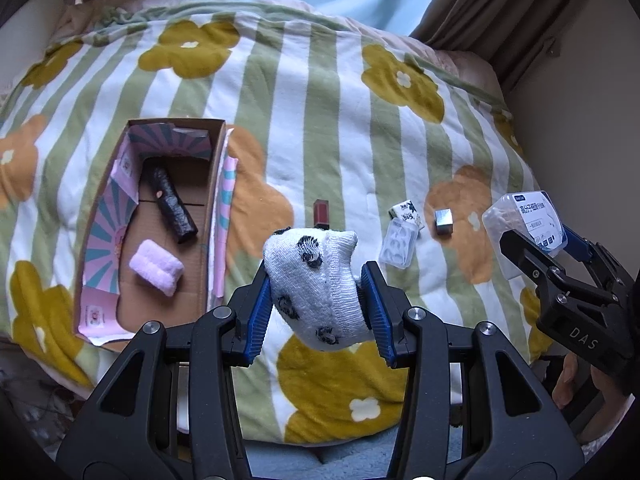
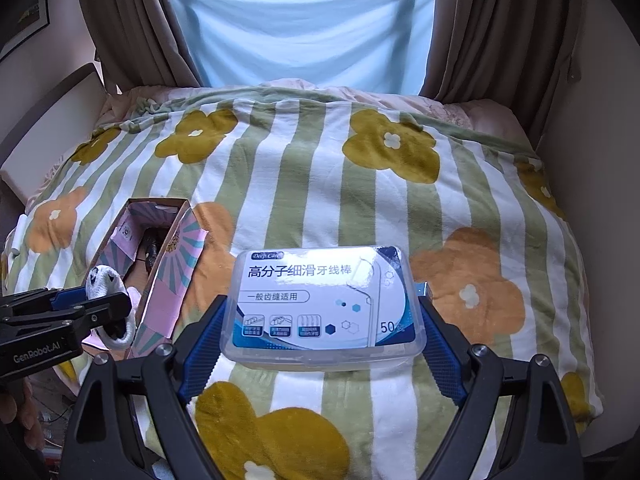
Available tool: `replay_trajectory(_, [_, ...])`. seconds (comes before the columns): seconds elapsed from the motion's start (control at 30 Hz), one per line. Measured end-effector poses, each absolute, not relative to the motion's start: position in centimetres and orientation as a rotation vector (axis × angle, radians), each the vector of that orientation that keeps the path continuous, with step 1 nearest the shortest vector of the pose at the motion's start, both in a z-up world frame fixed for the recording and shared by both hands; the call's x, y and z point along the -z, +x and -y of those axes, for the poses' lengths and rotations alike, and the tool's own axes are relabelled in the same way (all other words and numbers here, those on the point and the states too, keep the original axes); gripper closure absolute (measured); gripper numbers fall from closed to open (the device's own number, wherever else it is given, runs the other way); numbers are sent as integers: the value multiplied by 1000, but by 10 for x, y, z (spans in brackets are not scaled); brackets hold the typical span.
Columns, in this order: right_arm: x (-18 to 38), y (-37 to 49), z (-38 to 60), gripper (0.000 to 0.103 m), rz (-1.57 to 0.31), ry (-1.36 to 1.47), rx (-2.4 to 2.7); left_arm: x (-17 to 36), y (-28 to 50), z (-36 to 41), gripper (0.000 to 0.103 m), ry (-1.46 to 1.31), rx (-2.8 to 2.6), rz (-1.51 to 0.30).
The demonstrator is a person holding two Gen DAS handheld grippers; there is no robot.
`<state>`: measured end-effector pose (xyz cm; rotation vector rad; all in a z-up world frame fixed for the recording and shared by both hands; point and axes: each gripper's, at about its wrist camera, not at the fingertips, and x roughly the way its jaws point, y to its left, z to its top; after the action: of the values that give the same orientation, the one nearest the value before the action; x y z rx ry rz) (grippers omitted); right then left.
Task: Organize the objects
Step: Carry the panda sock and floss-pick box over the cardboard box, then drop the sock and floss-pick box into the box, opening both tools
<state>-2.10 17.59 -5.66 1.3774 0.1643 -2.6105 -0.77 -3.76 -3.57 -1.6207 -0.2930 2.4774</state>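
Note:
My left gripper point(image 1: 316, 280) is shut on a white sock with black spots point(image 1: 316, 284), held above the blanket just right of the cardboard box point(image 1: 214, 200). The box holds a dark rolled item point(image 1: 170, 204) and a pink folded cloth point(image 1: 157, 267). My right gripper point(image 2: 322, 312) is shut on a clear plastic floss-pick box with a blue-white label point(image 2: 324, 304), lifted over the bed; the floss-pick box point(image 1: 524, 228) also shows at the right of the left wrist view. The sock point(image 2: 106, 284) appears at the left of the right wrist view, beside the cardboard box point(image 2: 168, 280).
On the striped flower blanket point(image 1: 304, 128) lie a red lipstick point(image 1: 321, 213), a small printed packet point(image 1: 407, 211), a clear blister tray point(image 1: 398, 246) and a grey metal cube point(image 1: 443, 221). Curtains point(image 2: 128, 24) and a window stand behind the bed. A hand point(image 1: 566, 380) shows at lower right.

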Motion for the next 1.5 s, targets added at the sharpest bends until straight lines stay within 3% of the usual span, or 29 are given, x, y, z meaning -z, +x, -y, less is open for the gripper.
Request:
replay_trajectory(0.57, [56,-39,-18,17,-248,1257,2398,31,2,188,63,-1688,-2632,435])
replay_trajectory(1.13, [132,-102,102,17,-311,1371,2222,131,-22,244,63,-1896,-2449,449])
replay_trajectory(1.5, [216,-154,138,17,-374,1476,2144,205,-46,223,63,-1967,-2323,253])
